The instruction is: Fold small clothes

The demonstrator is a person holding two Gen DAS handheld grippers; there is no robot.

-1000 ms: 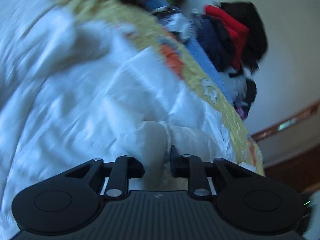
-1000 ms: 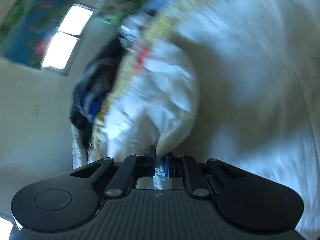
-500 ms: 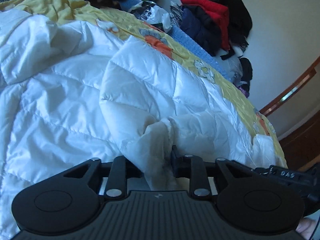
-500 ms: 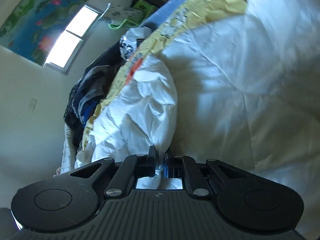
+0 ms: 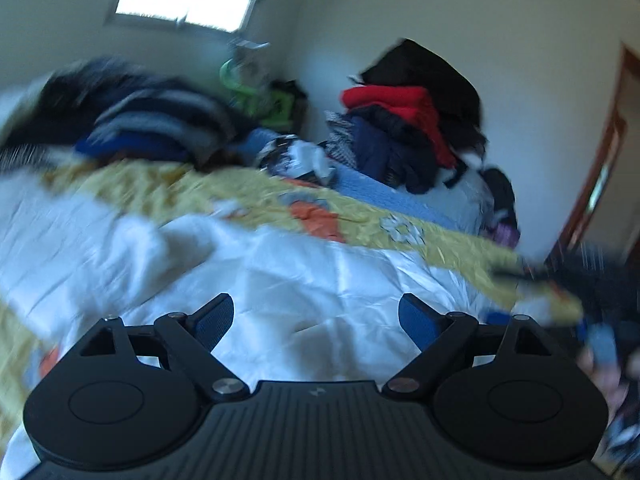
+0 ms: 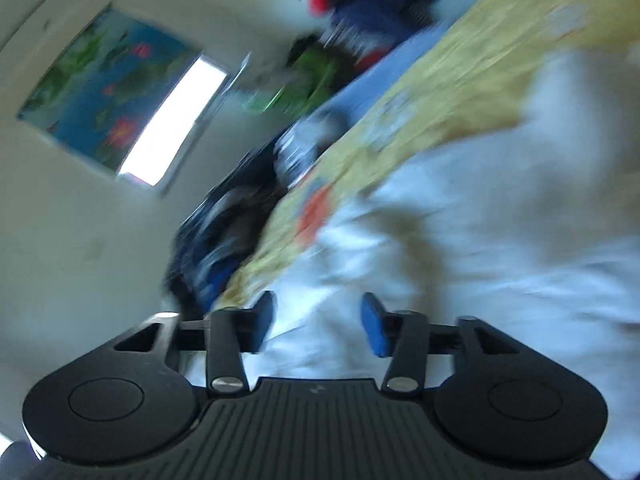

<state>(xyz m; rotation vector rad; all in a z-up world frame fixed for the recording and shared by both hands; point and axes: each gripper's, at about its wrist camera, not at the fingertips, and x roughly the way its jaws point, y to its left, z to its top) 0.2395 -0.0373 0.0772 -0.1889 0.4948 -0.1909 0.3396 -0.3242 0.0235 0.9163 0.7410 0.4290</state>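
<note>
A: What is each tool doing?

B: The left tool (image 5: 316, 322) is spreading its jaws, and nothing is pinched between them; the white quilted garment (image 5: 320, 276) is lying just beyond and below the blue pads (image 5: 416, 320). The right tool (image 6: 318, 330) is likewise opening, with white fabric showing in the gap but no pad pressing on it.

A: Where is the garment lying?

B: It is resting on the yellow patterned bedspread (image 5: 400, 236), on the near side of it. Both views are blurring, so the state of the fold cannot be judged.

A: What is sitting beyond the bedspread?

B: Along its far edge a heap of dark clothes (image 5: 152, 120) and a pile topped by a red item (image 5: 400, 112) are standing against the wall, with a window (image 5: 184, 4) above them.

A: What could be going wrong from here?

B: The slick, puffy fabric is probably springing back as the pads are letting go, so a folded flap may be sliding open. A trailing edge could also be catching on a pad while a tool is pulling away, dragging the garment out of line.
</note>
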